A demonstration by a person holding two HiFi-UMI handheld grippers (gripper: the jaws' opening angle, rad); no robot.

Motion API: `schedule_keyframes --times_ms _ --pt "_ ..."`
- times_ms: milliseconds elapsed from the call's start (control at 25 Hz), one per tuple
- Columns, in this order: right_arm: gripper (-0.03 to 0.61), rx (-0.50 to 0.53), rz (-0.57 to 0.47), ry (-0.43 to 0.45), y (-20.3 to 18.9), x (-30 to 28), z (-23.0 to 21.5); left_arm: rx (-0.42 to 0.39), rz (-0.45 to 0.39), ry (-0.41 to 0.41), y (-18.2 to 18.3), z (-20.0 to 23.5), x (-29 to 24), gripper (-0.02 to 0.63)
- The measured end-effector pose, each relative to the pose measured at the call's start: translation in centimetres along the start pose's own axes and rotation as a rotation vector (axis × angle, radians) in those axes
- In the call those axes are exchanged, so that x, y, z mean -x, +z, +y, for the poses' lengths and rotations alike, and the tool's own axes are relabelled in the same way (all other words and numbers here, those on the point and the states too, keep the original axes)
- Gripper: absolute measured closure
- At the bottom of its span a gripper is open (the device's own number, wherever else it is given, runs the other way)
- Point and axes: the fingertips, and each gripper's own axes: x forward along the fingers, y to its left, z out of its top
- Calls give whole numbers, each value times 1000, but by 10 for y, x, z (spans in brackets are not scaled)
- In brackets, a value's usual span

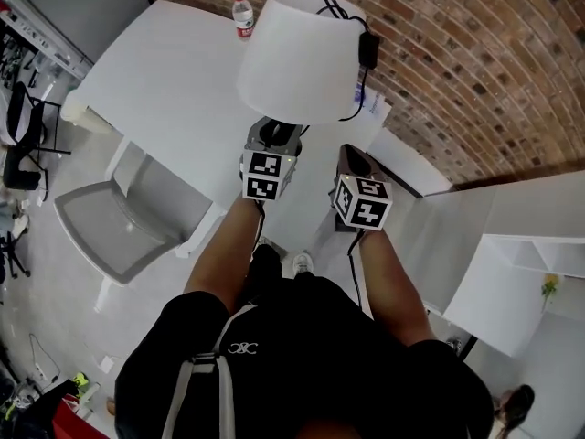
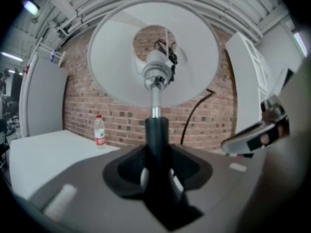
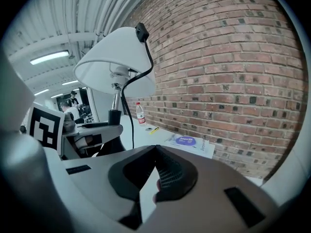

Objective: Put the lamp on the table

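A lamp with a white shade [image 1: 302, 58] hangs in the air over the near edge of the white table [image 1: 164, 90]. Its black cable is draped over the shade's top. My left gripper [image 1: 277, 137] is under the shade, shut on the lamp's black stem [image 2: 156, 130]. In the left gripper view the stem stands upright between the left gripper's [image 2: 158, 177] pads. Just to the right, my right gripper [image 1: 353, 165] is beside the lamp and apart from it. The right gripper's [image 3: 155, 152] jaws meet at the tips with nothing seen between them.
A water bottle [image 1: 242, 15] stands at the table's far edge by the brick wall [image 1: 457, 53]. Papers [image 3: 188, 142] lie on the table's right end. A grey chair [image 1: 119, 227] sits to the left of the table, and a white cabinet [image 1: 512, 273] is at the right.
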Motion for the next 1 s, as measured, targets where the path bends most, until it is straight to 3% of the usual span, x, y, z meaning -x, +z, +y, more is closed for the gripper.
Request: schedule_keyframes --times_ms 560,800,1000 --pt "581 -57 73 -155 -29 -44 -23 1 -4 -166 -37 26 -88 461" --pt "581 -143 106 -171 -50 -49 -31 5 -3 -224 -64 23 -105 460" --pt "581 -133 131 -206 -64 -51 -39 13 -9 -242 -79 22 -109 460"
